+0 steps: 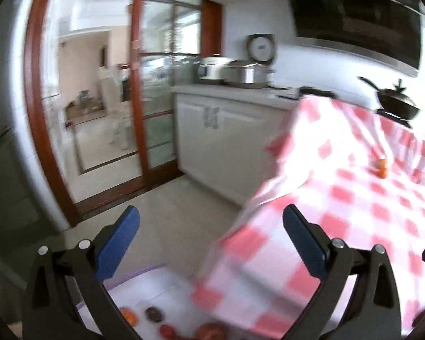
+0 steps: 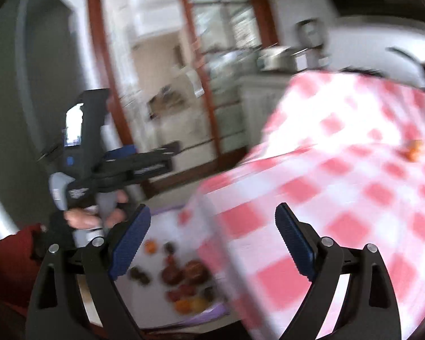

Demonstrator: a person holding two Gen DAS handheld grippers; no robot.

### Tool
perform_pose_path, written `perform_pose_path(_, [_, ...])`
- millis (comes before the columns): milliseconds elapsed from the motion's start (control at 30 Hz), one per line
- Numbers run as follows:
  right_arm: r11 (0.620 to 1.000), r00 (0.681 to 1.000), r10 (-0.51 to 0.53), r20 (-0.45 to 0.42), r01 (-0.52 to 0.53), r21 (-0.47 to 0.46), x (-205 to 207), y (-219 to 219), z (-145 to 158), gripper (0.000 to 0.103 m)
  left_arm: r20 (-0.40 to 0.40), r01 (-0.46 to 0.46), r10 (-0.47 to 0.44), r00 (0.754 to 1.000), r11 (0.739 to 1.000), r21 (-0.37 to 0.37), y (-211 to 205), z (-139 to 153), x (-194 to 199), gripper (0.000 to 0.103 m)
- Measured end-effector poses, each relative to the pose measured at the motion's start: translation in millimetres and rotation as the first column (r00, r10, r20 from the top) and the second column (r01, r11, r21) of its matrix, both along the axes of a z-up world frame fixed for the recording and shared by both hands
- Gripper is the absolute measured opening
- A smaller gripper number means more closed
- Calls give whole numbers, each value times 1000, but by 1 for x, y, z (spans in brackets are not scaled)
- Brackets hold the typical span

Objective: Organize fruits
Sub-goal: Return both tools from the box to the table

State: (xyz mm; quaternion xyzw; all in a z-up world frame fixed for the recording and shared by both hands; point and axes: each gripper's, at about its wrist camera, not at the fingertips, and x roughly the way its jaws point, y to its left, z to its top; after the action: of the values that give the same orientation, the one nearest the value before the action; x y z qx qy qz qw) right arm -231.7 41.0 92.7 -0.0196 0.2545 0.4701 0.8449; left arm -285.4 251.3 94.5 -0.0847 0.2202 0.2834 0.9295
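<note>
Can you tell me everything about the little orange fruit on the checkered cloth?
The little orange fruit is small, roundish and orange, blurred by motion, so its kind is unclear. It sits alone on the pink-and-white checkered cloth, far from both tools. Only the cloth touches it.

Blurred fruits (image 2: 184, 280) in tray (image 2: 167, 215), partly behind tongs.

Your table's red-and-white checked cloth (image 1: 368, 212) carries one small orange fruit (image 1: 382, 167) far right; near left, lower, a white tray (image 2: 158, 226) holds mixed fruits (image 2: 184, 277).
</note>
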Motion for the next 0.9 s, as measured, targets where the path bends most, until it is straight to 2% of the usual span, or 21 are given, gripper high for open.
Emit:
perform_pose_path(67, [992,991,-130,-22,130,-8,26,-27,-3,87,-31,91,-92,995,995,-43,-20,7,34,101])
perform_pose_path(133, [966,964,-259,-64,259,-17,54,-55,-7,87,-62,193,-200,978,976,-96,-45,9,73,101])
perform_pose_path(233, [906,897,-421,-134,422,-24,95,-102,-17,87,-111,329,-346,931,933,-148,-91,3,139,101])
perform_pose_path(400, [799,784,-602,-152,595,-94,153,-159,-38,87,-157,420,-452,878,886,-196,-149,-23,237,101])
perform_pose_path(500, [755,736,-656,-169,645,-120,186,-185,-47,87,-171,435,-472,865,874,-217,-177,-40,296,101])
perform_pose_path(600, [705,674,-705,-221,700,-113,221,-211,-62,87,-172,431,-470,866,874,-223,-191,-49,340,101])
perform_pose_path(733, [673,623,-716,-315,736,-76,237,-230,-78,87,-156,429,-472,868,869,-246,-203,-58,393,101])
perform_pose_path(833, [665,607,-706,-364,745,-46,239,-239,-83,87,-169,445,-483,859,868,-222,-213,-61,419,101])
perform_pose_path(900, [671,612,-699,-370,740,-43,240,-239,-83,87,-198,470,-511,837,855,-221,-222,-66,438,101])
